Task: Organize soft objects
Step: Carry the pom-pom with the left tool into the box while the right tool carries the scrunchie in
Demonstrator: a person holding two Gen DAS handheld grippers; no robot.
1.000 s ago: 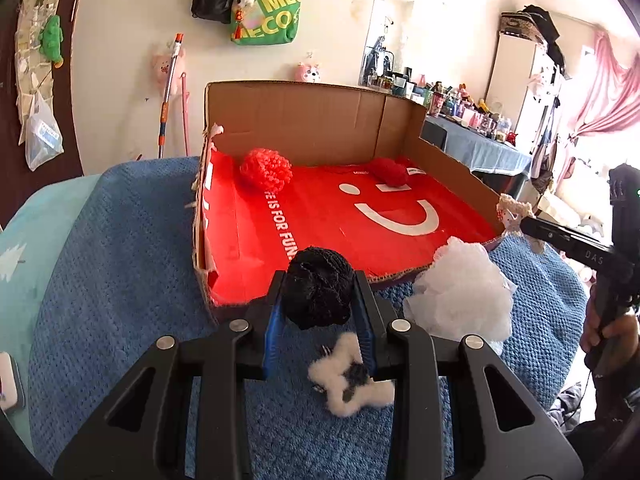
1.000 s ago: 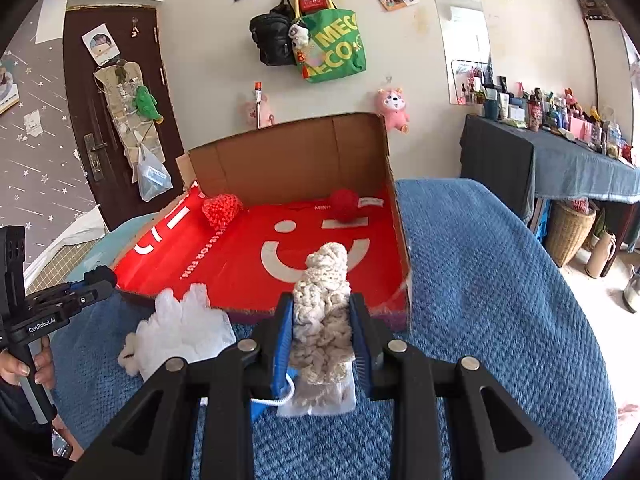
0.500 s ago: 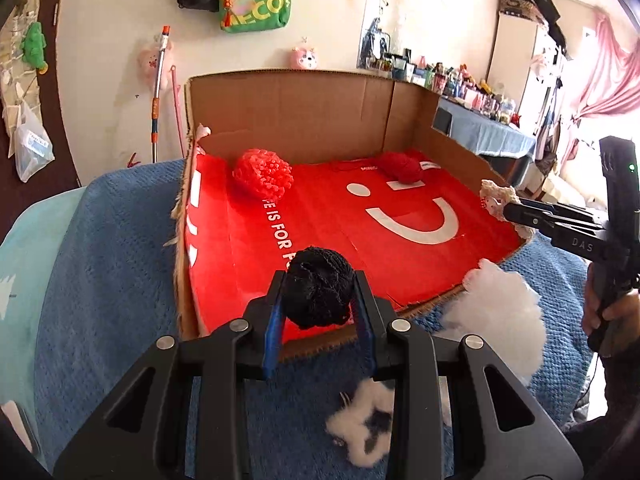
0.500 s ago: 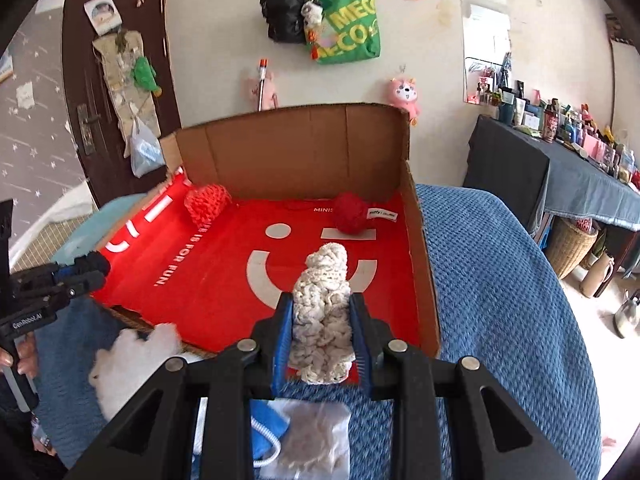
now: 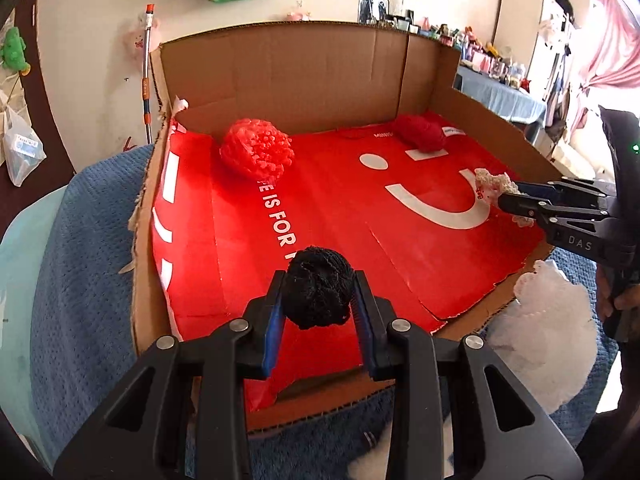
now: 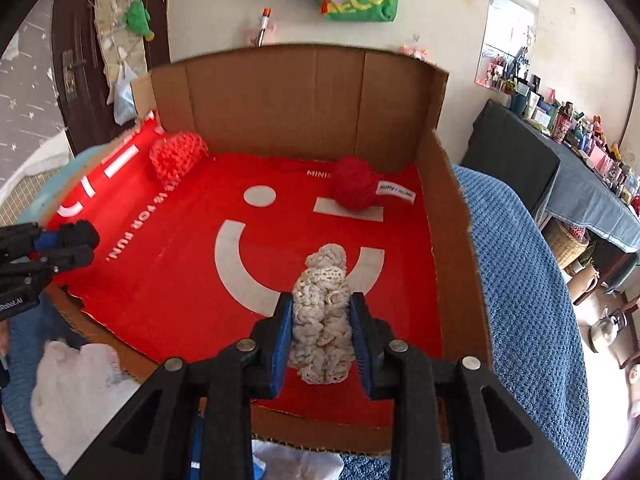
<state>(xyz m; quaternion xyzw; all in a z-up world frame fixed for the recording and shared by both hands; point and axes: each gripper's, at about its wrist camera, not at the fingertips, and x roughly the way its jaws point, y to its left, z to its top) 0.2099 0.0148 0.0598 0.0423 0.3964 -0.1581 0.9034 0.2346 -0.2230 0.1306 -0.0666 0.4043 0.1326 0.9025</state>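
Observation:
My left gripper (image 5: 318, 288) is shut on a black yarn ball (image 5: 318, 294) and holds it over the front left of the cardboard box (image 5: 296, 76) with a red floor. My right gripper (image 6: 322, 320) is shut on a cream crocheted piece (image 6: 322, 316) over the front right of the box (image 6: 280, 92). Each gripper shows in the other view: the right one (image 5: 500, 192) with its cream piece, the left one (image 6: 80, 240) with the black ball. A coral crocheted ball (image 5: 256, 152) and a dark red yarn ball (image 5: 420, 132) lie at the back of the box.
The box sits on a blue knitted blanket (image 5: 80, 280). A white mesh puff (image 5: 548, 328) lies on the blanket outside the box's torn front edge; it also shows in the right wrist view (image 6: 76, 392). A white cloth (image 6: 296, 460) lies under my right gripper.
Both grippers have moved forward from over the blanket to over the box floor, each still holding its object. The white puff and fluffy scrap have fallen behind.

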